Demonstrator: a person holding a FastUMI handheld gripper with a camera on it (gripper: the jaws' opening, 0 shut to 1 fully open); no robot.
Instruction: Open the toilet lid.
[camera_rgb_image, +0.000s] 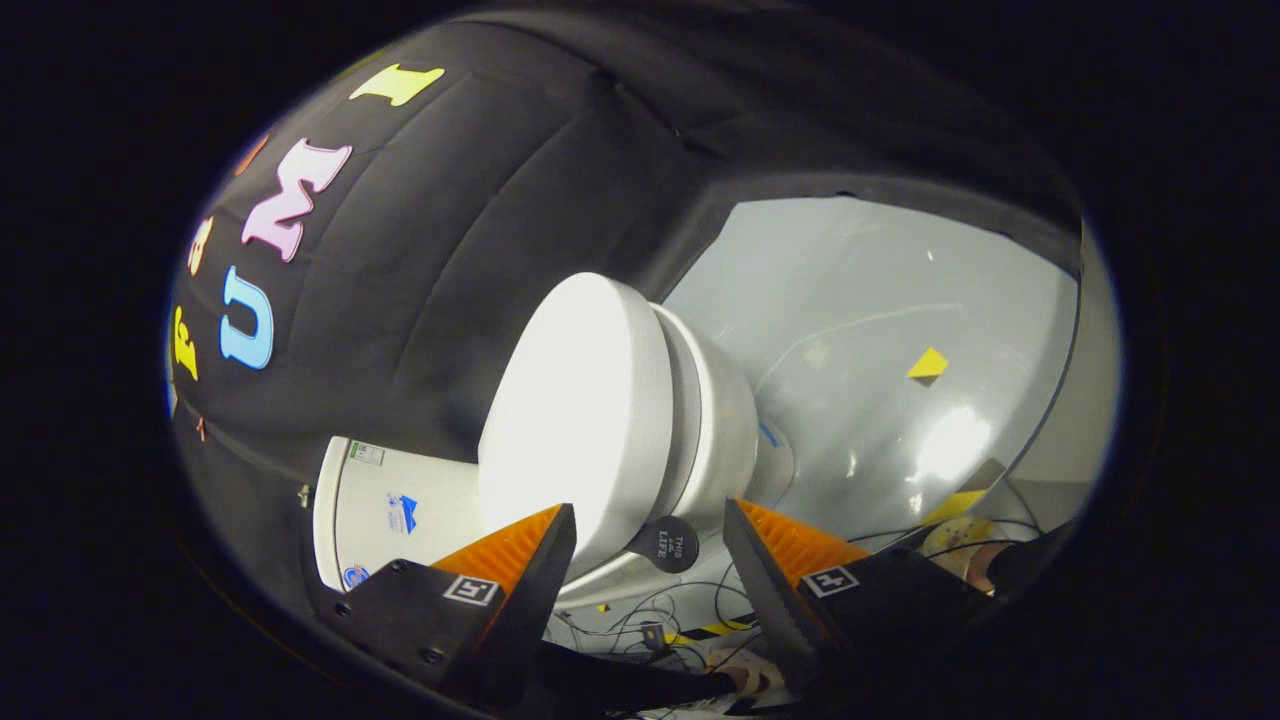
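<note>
A white toilet with its lid (580, 410) down on the seat appears rolled on its side in my tilted view. The bowl (720, 430) runs away beyond the lid toward the floor. A small dark round tab (668, 543) hangs off the lid's front edge, just ahead of the gap between my fingers. My gripper (650, 525) is open, its left fingertip (545, 545) over the lid's edge and its right fingertip (755, 540) beside the bowl. Nothing is pressed between them. The tank (385, 505) stands behind the lid, against the black cloth wall.
A shiny grey floor (880, 320) spreads beyond the bowl, with yellow tape marks (928, 364) on it. Loose cables (660, 610) lie under the toilet's front, near yellow-and-black striped tape (705, 630). A lighter wall (1085, 420) rises past the floor's far edge.
</note>
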